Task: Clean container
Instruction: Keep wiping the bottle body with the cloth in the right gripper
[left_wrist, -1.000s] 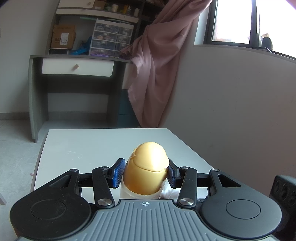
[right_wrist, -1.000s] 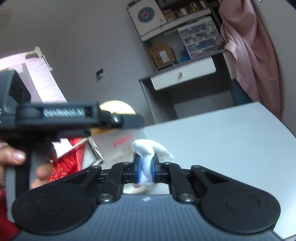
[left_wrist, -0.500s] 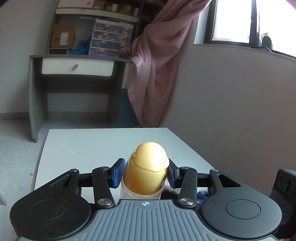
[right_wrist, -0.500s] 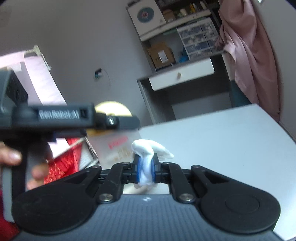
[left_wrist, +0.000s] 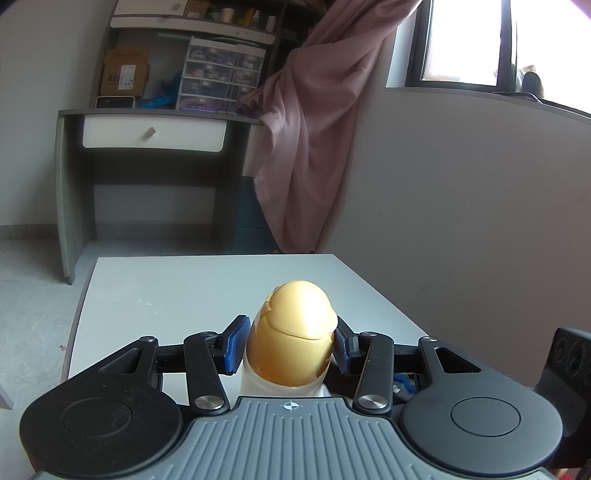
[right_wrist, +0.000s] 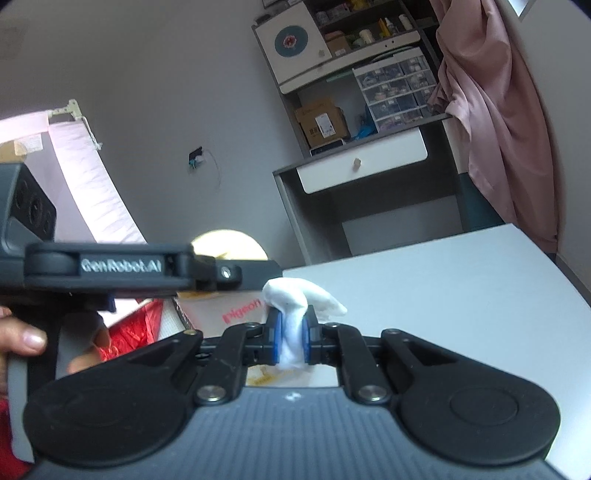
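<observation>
Supporting both tools, the white desk (left_wrist: 192, 291) is carrying the work. Pinching the gold-capped container (left_wrist: 293, 336) upright above it, the left claw (left_wrist: 288, 345) is presenting its body for wiping. The right claw (right_wrist: 291, 338) is squeezing a white wipe (right_wrist: 295, 301) beside it. Only the right view is showing the container's "Pigeon" lettering and the hand (right_wrist: 22, 341).
</observation>
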